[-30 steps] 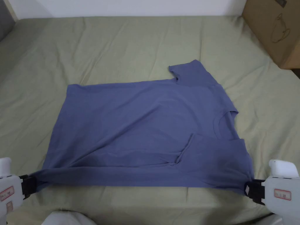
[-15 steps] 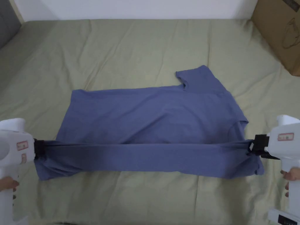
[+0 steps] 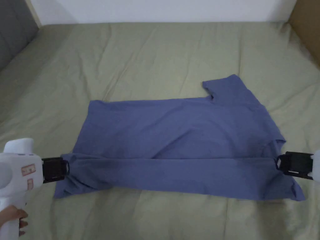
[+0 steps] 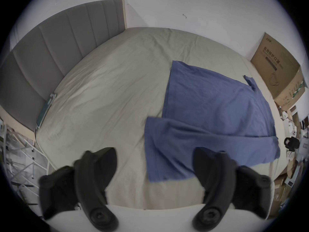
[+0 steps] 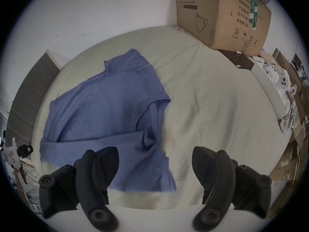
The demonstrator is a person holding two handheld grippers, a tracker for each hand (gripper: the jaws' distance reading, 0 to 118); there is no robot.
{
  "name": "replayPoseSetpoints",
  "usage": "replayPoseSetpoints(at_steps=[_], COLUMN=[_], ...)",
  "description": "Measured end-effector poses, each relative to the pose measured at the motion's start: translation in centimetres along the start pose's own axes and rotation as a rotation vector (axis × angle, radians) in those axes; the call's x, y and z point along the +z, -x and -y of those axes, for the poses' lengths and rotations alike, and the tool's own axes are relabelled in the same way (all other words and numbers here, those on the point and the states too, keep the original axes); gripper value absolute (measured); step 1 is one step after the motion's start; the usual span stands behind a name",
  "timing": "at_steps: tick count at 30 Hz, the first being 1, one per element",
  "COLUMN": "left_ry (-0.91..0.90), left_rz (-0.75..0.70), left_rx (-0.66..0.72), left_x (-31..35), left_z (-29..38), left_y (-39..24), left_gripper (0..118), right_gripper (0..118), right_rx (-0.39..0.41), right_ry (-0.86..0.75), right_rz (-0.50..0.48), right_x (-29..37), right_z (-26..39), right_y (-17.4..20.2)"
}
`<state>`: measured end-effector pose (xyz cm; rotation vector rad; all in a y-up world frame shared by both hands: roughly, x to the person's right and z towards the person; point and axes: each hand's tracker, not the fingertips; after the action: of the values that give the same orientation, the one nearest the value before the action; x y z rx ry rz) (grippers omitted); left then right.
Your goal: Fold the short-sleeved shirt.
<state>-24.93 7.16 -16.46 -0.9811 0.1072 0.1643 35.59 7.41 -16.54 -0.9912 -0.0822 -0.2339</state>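
The blue short-sleeved cotton shirt [image 3: 181, 140] lies spread across the middle of the head view on the pale green bedsheet [image 3: 156, 56], its near long edge doubled over onto itself as a flat band running from lower left to lower right of the frame. One sleeve [image 3: 228, 89] sticks out toward the upper right, and the neck opening sits at the right end of the garment. At the left end of the folded band, low in the frame, the left gripper [image 3: 65, 168] on its white handle sits just at the cloth's edge; in its own view its two black jaws stand wide apart with only sheet and a corner of shirt between them, gripping nothing. At the right edge of the head view the right gripper [image 3: 277, 162] sits just beside the collar end of the fold; in its own view its jaws are likewise spread apart, the blue fabric lying loose beneath them. A hand [image 3: 12, 215] shows at the bottom left corner on the left handle. A grey padded headboard [image 3: 15, 34] fills the upper left corner, and a brown cardboard box [image 5: 222, 16] stands on the bed's far corner in the upper right of the right gripper view.
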Motion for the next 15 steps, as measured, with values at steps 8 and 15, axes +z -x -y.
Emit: replayPoseSetpoints(at_steps=[8, 15], left_ry=[0.030, 0.003], left_rz=[-0.018, -0.030], left_rx=[-0.032, -0.050], left_x=[1.0, -0.9], left_z=[5.9, 5.1], left_y=[0.3, 0.5], left_gripper=[0, 6], right_gripper=[1, 0], right_rx=[-0.076, -0.042], right_ry=[0.030, 0.074], right_rz=[-0.082, -0.083], right_x=[2.1, 1.7], right_z=[7.3, 8.5], right_y=[1.2, 2.4])
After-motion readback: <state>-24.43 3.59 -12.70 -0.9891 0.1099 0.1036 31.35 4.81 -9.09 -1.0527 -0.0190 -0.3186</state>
